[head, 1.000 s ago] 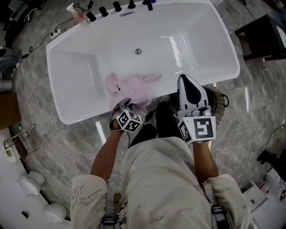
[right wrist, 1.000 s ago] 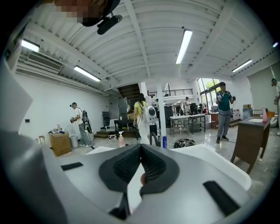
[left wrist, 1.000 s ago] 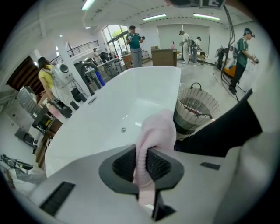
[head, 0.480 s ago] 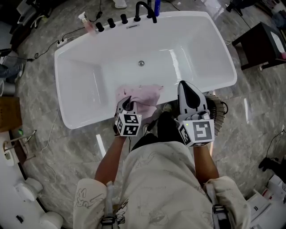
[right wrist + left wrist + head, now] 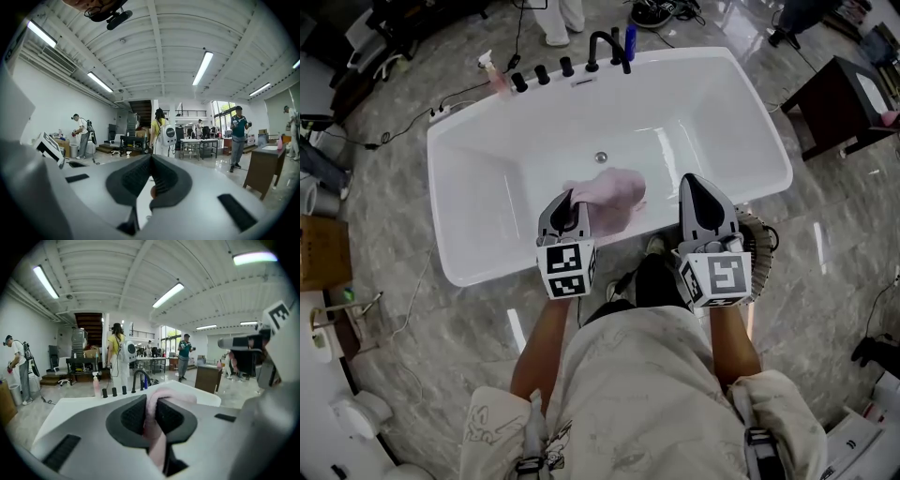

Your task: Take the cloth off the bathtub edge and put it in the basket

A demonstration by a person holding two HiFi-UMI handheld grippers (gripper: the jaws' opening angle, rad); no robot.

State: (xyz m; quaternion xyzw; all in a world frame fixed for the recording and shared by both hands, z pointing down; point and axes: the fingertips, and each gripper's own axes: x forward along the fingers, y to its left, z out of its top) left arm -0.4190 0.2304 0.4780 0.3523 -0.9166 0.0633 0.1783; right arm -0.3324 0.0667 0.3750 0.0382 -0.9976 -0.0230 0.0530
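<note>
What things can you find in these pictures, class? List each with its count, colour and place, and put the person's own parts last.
white freestanding bathtub: one, white, middle of the marble floor
soft pink cloth: one, pink, over the tub, clamped in the left gripper
black curved faucet: one, black, far rim
black round knobs: three, black, far rim, left of faucet
pink spray bottle: one, pink, left of knobs
blue bottle: one, blue, beside faucet
grey ribbed basket: one, grey, floor, beneath right gripper
dark side table: one, dark, right of tub
left gripper: one, shut on cloth
right gripper: one, shut, empty
</note>
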